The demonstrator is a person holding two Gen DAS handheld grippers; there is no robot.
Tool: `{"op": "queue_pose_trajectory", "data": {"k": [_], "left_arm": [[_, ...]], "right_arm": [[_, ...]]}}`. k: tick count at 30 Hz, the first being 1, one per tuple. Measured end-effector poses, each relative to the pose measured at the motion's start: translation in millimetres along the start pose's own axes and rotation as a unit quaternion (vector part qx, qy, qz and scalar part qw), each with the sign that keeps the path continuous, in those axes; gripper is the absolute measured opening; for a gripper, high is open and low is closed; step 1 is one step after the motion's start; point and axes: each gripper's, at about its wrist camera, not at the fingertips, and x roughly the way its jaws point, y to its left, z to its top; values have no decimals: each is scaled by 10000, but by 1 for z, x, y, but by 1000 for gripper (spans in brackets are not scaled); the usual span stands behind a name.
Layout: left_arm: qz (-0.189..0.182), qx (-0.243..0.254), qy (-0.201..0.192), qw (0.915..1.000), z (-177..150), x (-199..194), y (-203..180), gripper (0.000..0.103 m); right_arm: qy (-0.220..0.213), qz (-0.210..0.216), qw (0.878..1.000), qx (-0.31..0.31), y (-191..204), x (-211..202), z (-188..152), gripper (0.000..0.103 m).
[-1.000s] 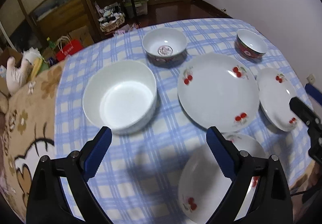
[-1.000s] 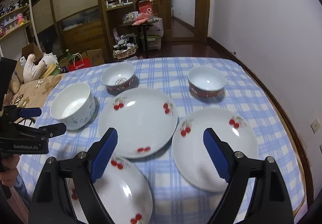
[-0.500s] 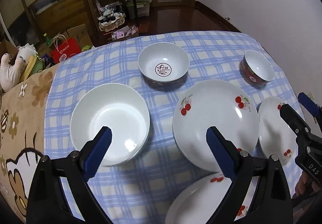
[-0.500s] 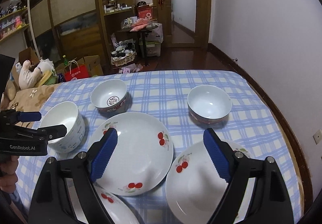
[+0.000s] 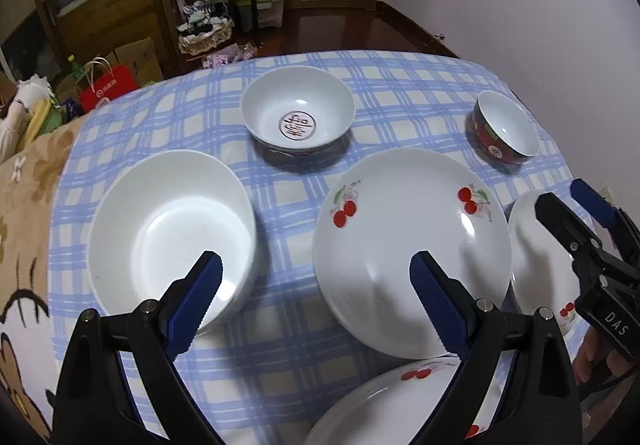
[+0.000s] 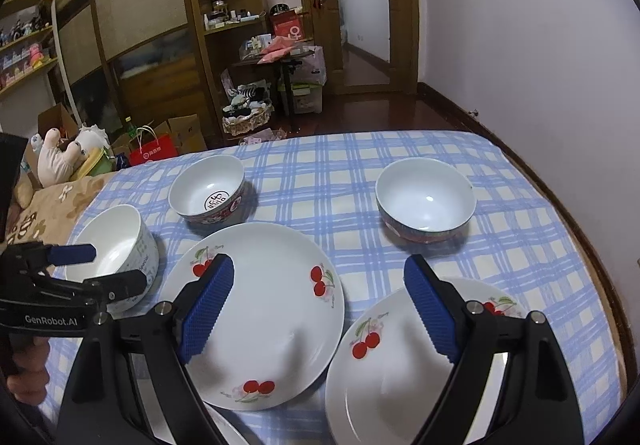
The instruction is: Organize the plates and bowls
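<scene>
The left gripper point(image 5: 312, 293) hangs over the checked tablecloth point(image 5: 380, 97) with its jaws wide apart and nothing between them, the plain white bowl point(image 5: 168, 229) under its left finger and the big cherry plate point(image 5: 412, 245) under its right one. The right gripper point(image 6: 320, 305), jaws likewise spread and empty, is above the gap between that big plate and a smaller cherry plate point(image 6: 400, 369), with a red-sided bowl point(image 6: 426, 201) further off (a third plate point(image 5: 392, 405) shows at the near edge). Both grippers tilt downward toward the dishes, each held from behind by a hand point(image 5: 596, 357).
</scene>
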Motion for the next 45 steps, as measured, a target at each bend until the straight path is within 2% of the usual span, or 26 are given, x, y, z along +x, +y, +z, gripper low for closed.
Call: {"op": "queue_pose_trajectory", "data": {"k": [15, 18, 21, 24, 26, 28, 31, 38, 40, 45], "left_arm": [[-307, -106, 123, 9994, -6, 11, -5, 93], [-283, 27, 85, 9996, -5, 9, -10, 93], [-405, 23, 192, 9990, -6, 10, -12, 80], [-556, 42, 320, 9979, -7, 14, -15, 79], [-506, 75, 373, 9980, -8, 17, -17, 77], [-459, 46, 538, 9975, -11, 24, -17, 72], [-441, -20, 768, 9961, -14, 35, -16, 70], [-366, -51, 956, 9947, -19, 51, -14, 68], [-372, -86, 1044, 9938, -21, 58, -12, 59], [-427, -264, 1175, 9918, -27, 73, -7, 46]], "right_arm": [[246, 59, 9996, 94, -5, 29, -9, 90], [291, 103, 9995, 76, -6, 34, -9, 81], [393, 187, 9990, 89, -8, 41, -9, 69], [488, 166, 9986, 90, -9, 47, -11, 62], [568, 172, 9982, 83, -9, 51, -12, 50], [646, 162, 9978, 72, -8, 55, -15, 46], [694, 148, 9974, 111, -8, 60, -17, 46], [789, 180, 9966, 136, -9, 69, -22, 46], [791, 187, 9966, 169, -9, 70, -23, 46], [884, 234, 9956, 187, -8, 77, -25, 46]]}}
